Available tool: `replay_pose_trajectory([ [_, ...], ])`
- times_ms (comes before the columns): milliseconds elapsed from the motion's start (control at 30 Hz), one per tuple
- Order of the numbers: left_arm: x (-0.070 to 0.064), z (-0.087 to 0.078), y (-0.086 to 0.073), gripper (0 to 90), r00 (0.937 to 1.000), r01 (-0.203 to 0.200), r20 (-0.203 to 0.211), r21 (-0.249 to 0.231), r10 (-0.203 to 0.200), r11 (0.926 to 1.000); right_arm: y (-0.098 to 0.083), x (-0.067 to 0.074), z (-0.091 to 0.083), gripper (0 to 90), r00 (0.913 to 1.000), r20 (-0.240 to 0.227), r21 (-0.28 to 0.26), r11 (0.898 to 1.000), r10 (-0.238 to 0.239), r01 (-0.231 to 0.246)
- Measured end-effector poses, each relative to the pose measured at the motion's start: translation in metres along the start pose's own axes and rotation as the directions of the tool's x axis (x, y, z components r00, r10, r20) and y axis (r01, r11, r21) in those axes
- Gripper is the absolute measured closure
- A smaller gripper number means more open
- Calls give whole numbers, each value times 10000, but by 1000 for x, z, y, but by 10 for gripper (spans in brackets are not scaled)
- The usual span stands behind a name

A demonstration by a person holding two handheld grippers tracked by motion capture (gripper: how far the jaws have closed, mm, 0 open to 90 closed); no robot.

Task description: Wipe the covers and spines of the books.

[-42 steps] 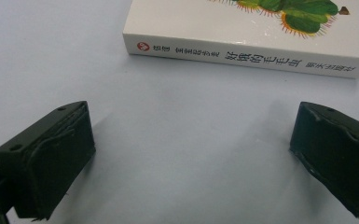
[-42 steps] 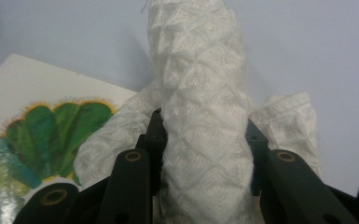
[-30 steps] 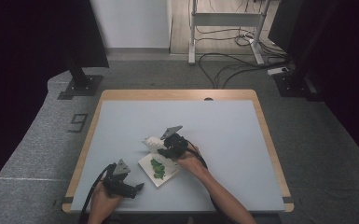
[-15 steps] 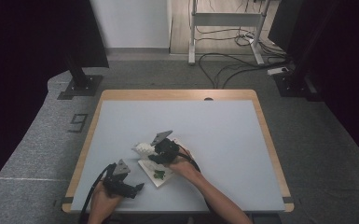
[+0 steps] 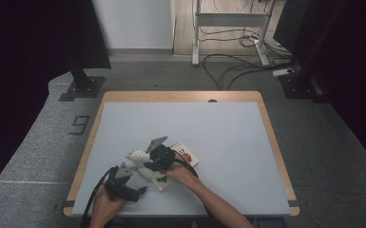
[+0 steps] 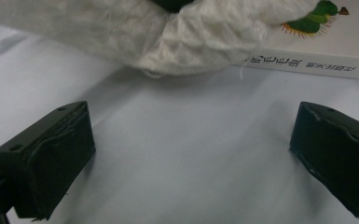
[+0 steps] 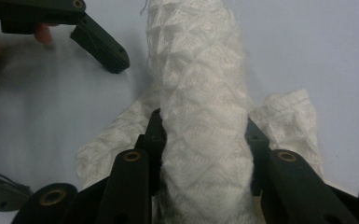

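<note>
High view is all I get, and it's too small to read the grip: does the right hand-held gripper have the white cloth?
Observer: Yes. In the right gripper view the white cloth is pinched between the right hand-held gripper's jaws.
Operator: And the left one?
Observer: The left hand-held gripper is open, jaws wide apart over bare table.
Operator: What's that under the cloth?
Observer: A white book with a green caterpillar picture, flat on the table.

White quilted cloth [image 7: 200,121]; white book [image 6: 326,46], green caterpillar picture; black tool [image 7: 205,135]; pale blue table [image 5: 228,133]
</note>
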State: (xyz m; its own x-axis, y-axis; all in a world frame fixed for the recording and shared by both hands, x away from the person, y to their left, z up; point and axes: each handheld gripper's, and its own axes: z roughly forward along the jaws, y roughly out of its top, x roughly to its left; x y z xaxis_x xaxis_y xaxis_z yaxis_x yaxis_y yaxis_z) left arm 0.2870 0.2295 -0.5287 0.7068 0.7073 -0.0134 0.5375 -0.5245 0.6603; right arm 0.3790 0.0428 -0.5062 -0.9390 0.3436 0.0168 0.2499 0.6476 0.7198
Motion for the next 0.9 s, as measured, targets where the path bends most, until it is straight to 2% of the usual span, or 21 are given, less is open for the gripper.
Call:
replay_pose_trajectory([
  [167,0,0,0,0,10000,-6,-2,2,6,10000,0,1,1,634,10000,-57,-66,10000,-5,5],
  [433,0,0,0,0,10000,-3,-5,-1,3,10000,3,5,0,630,9998,176,116,9999,-75,73],
  [600,0,0,0,0,10000,13,-2,-3,-13,10000,6,5,-3,633,9999,99,-22,10000,-53,53],
  [900,0,0,0,0,10000,-3,4,13,3,10000,17,5,-19,634,9994,42,-203,9992,-355,356],
])
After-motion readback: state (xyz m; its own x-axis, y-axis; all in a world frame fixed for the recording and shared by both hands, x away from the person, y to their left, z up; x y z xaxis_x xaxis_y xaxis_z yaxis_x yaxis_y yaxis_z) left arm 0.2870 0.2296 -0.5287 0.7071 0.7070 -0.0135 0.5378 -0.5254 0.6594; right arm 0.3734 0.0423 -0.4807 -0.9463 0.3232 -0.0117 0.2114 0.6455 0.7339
